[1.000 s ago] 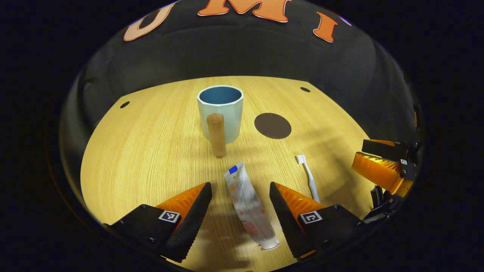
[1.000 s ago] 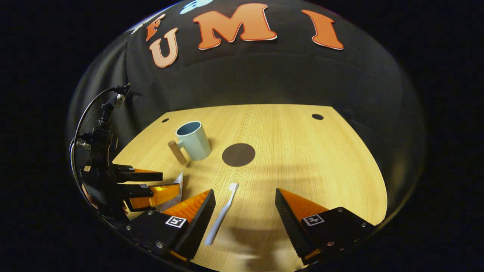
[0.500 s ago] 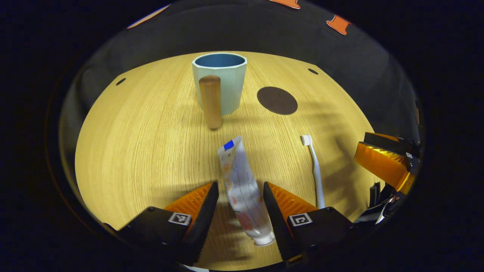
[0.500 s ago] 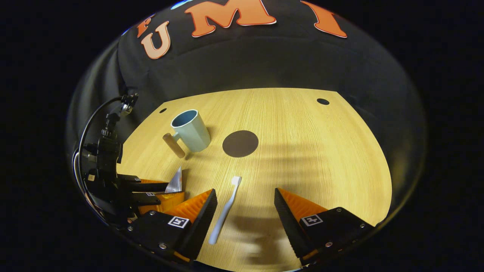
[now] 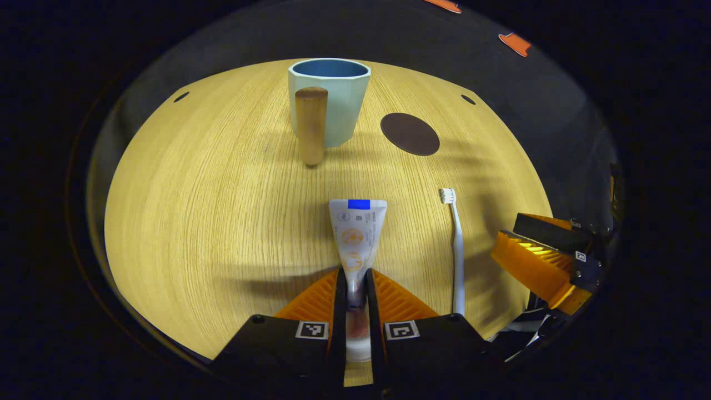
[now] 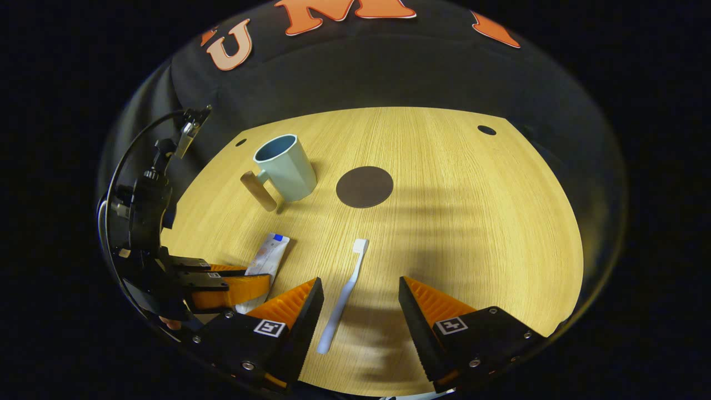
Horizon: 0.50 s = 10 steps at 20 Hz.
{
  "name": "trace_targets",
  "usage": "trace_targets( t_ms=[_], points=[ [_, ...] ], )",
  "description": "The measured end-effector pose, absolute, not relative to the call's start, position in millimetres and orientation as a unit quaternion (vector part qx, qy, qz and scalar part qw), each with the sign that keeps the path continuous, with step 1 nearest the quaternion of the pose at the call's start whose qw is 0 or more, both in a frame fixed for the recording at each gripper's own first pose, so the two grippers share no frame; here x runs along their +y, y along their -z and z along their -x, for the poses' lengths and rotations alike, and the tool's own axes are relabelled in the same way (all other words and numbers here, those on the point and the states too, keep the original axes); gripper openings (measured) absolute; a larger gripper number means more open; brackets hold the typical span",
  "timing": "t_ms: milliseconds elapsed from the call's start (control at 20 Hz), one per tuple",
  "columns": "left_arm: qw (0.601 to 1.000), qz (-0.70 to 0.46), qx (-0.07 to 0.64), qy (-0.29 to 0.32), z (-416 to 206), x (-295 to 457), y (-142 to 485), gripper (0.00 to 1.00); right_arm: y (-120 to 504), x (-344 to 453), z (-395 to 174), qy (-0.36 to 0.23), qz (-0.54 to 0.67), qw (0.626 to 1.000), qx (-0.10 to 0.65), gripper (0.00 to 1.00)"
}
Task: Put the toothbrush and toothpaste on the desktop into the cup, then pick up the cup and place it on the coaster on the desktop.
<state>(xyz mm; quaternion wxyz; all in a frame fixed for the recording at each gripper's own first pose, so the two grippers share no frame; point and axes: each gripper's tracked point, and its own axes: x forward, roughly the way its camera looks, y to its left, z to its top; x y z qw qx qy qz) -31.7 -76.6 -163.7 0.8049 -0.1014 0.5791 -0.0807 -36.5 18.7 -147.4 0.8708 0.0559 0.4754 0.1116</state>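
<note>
Nearest in the left gripper view, the left gripper (image 5: 354, 289) has both fingers pressed against the cap end of the toothpaste (image 5: 355, 230), whose crimped end points toward the cup. Just to its right the toothbrush (image 6: 344, 294) lies flat on the desktop (image 5: 211, 211), its handle between the wide-open fingers of the right gripper (image 6: 358, 303), which touch nothing. Farther back the cup (image 5: 333, 103) stands upright with its wooden handle (image 5: 310, 125) facing the left gripper, and the dark round coaster (image 5: 410, 134) lies bare beside it.
</note>
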Motion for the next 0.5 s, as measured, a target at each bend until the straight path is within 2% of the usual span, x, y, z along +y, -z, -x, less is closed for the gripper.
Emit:
trace_targets(
  t_ms=[50,100,350,500],
  points=[
    [0.807,0.109,0.574,0.084,29,-76,161,0.23,149,21,39,-0.112,-0.055,0.868,0.480,0.82],
    [0.810,0.111,0.570,0.084,30,-74,158,0.19,150,23,40,-0.114,-0.057,0.866,0.484,0.80],
    [0.827,0.114,0.546,0.074,21,-60,148,0.18,161,31,44,-0.104,-0.062,0.848,0.516,0.69],
    [0.834,0.115,0.535,0.071,19,-56,143,0.18,171,35,48,-0.097,-0.065,0.833,0.541,0.58]
  ],
)
